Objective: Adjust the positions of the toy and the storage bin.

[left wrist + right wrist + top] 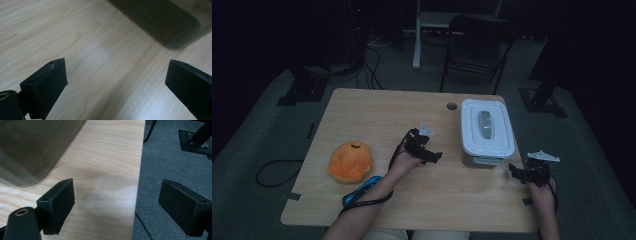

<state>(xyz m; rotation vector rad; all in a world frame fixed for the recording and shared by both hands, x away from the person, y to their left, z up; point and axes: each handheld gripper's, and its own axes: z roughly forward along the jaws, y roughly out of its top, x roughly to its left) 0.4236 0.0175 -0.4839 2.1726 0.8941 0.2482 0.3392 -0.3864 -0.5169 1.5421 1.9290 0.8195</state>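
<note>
At the table's near edge, the right gripper point(518, 170) hovers by the right rim, jaws apart and empty; the left gripper point(432, 150), jaws also spread, angles toward the lidded white container point(487, 131), which sits between them at right, its long axis running away from the person

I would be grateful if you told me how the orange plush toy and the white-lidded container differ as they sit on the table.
The orange plush toy is rounded and soft-looking; the white-lidded container is boxy with rounded corners. The toy lies near the table's left front, to the left of the left gripper; the container stands at the right, between both grippers, with the right gripper near its front corner. The toy is orange; the container's lid is white with a grey handle. Both rest on the wooden table, ungripped.
</note>
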